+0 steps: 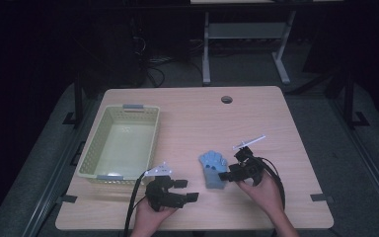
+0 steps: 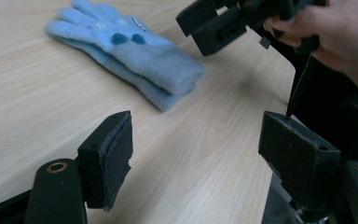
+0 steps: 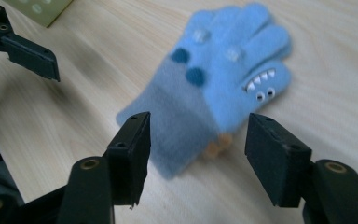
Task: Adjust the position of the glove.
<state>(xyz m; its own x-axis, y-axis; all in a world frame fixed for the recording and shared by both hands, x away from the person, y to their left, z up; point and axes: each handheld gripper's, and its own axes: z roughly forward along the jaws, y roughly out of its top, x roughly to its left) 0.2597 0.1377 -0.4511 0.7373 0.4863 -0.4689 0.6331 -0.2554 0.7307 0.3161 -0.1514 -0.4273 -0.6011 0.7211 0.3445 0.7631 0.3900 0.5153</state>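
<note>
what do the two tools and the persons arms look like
Both are black. The left tool and right tool each have two blocky jaws faced with dark foam pads, round brass-ringed holes at the jaw bases, a pale plate on top and a trailing black cable. Forearms are bare, no sleeves.

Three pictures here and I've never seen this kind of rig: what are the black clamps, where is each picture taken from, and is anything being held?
No robot: a person holds a two-jaw hand tool in each hand. The high view looks down on the wooden table, showing the left gripper and the right gripper. The other two pictures come from cameras riding on those grippers, looking along their black jaws. On the table lie a blue glove with a monster face and an empty pale yellow basket. Both grippers are open and hold nothing; the right one is lined up on the glove's cuff.
</note>
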